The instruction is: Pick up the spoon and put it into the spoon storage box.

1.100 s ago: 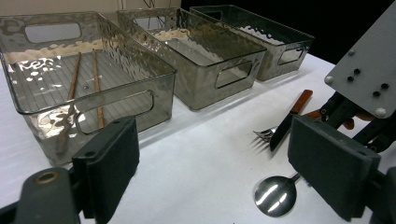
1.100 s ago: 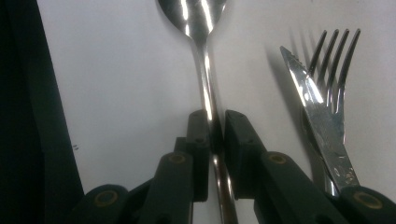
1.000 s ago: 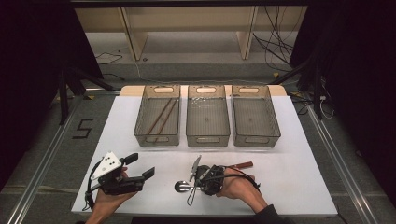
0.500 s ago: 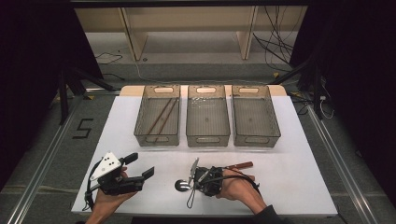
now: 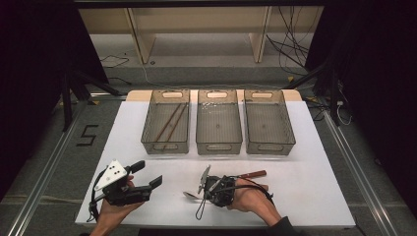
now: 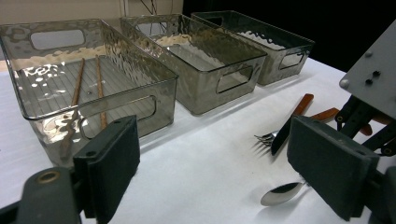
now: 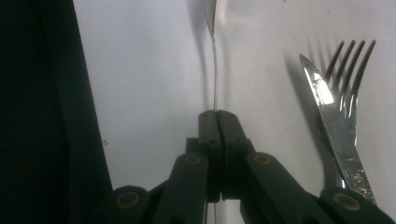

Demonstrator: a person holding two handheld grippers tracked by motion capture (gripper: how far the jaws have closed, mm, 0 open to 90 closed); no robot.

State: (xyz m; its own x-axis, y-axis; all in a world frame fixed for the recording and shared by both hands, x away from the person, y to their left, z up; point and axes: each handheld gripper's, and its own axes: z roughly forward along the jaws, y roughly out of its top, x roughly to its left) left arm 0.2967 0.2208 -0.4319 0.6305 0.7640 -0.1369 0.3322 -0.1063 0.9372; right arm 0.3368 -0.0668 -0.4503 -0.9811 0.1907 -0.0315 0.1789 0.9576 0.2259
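The right gripper (image 7: pixel 215 114) is lying low near the front edge of the white tabletop (image 5: pixel 319 187), a little right of its middle, and its jaws have just been closing: in the right gripper view they are meeting flat on the thin metal handle of a spoon (image 7: pixel 214 56), so it is clenching the spoon. The spoon's (image 5: pixel 191 195) long axis is running roughly along the front edge, with the bowl pointing toward the left edge of the tabletop and the handle disappearing between the jaws. Just beside it, toward the back, a fork (image 7: pixel 348 65) and a knife (image 7: pixel 334 121) are lying together, the blade crossing the tines, both tips pointing the same general way as the spoon's bowl; the knife's brown handle (image 5: pixel 253 174) is pointing toward the right edge. The left gripper (image 5: pixel 147 174) is sitting near the front left corner with its jaws standing wide apart and nothing between them. Three clear grey bins are standing side by side toward the back edge; the left bin (image 5: pixel 147 140) is holding two chopsticks (image 5: pixel 169 122). A "5" (image 5: pixel 88 135) is marked on the floor off the left edge.
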